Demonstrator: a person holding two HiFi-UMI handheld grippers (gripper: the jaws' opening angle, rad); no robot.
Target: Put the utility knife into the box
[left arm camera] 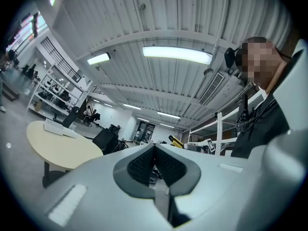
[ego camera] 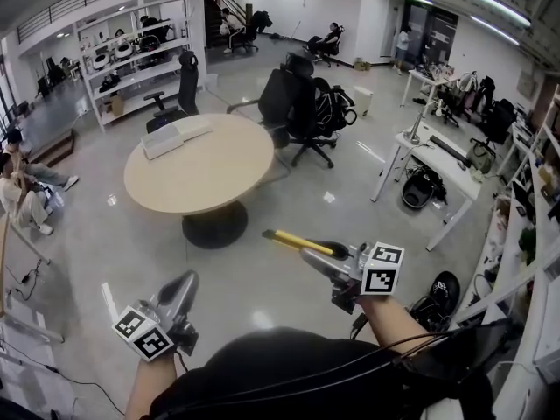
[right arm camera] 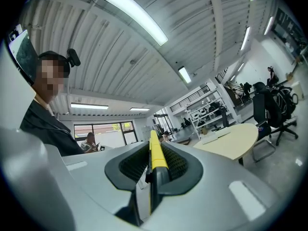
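Observation:
A yellow and black utility knife (ego camera: pixel 296 242) sticks out forward and to the left from my right gripper (ego camera: pixel 311 255), which is shut on its handle. In the right gripper view the knife (right arm camera: pixel 156 154) lies clamped between the dark pads and points away from me. My left gripper (ego camera: pixel 186 280) is held low at the left, shut with nothing in it; in its own view my left gripper (left arm camera: pixel 154 150) shows its pads pressed together. A flat white box (ego camera: pixel 176 136) lies on the far left part of the round beige table (ego camera: pixel 210 173), well ahead of both grippers.
Black office chairs (ego camera: pixel 296 103) stand behind the round table. A white desk (ego camera: pixel 439 159) is at the right and white shelves (ego camera: pixel 131 51) at the far left. People sit at the left edge (ego camera: pixel 19 191). Glossy grey floor lies between me and the table.

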